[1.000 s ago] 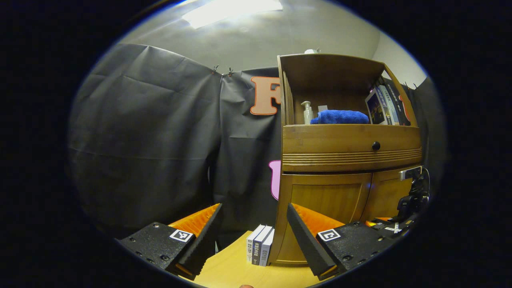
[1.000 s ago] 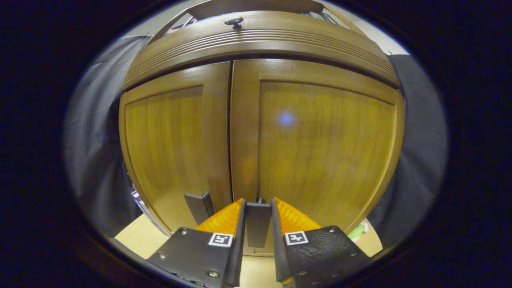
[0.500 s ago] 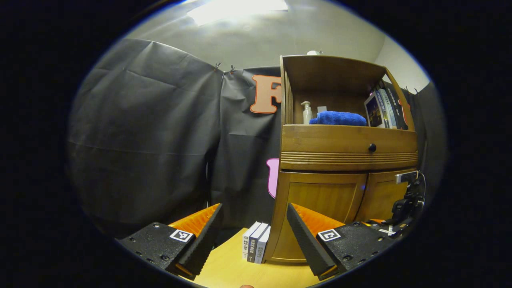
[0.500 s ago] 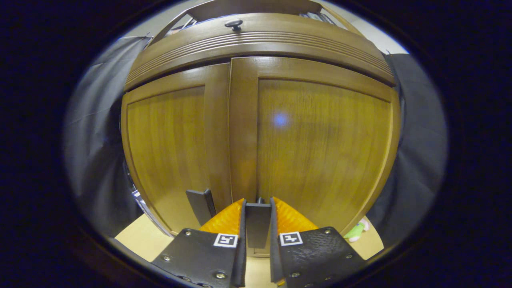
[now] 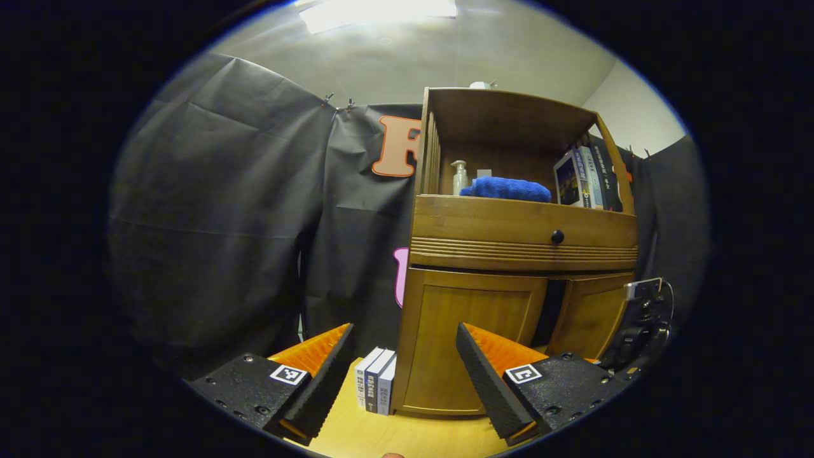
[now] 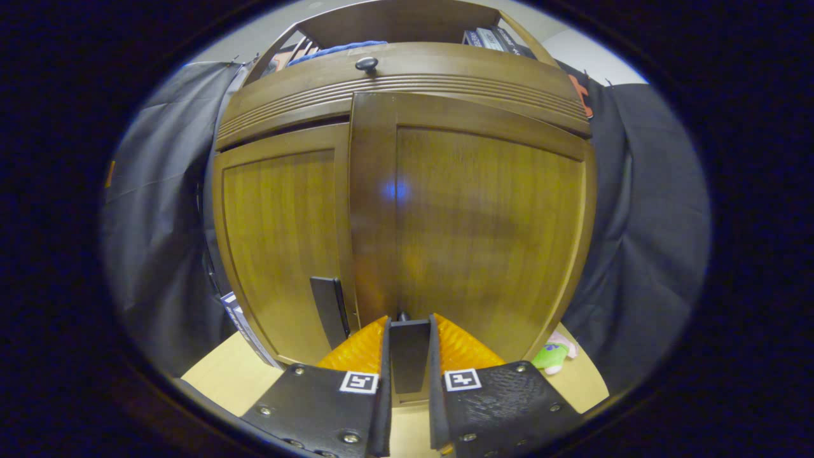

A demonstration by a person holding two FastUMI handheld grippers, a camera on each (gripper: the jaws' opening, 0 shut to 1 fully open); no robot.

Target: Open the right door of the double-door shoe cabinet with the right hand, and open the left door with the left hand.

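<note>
Wooden right door [image 6: 470, 216] partly open, right hand-held gripper [image 6: 410, 356] clamped on its handle [image 6: 409, 353]; left door [image 6: 283, 242] closed, left hand-held gripper [image 5: 404, 362] wide open, empty.

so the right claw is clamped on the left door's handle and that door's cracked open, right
Not quite: the right claw is clamped on the right door's handle, and it is the right door that stands ajar, as the right gripper view shows. The left door is shut.
</note>
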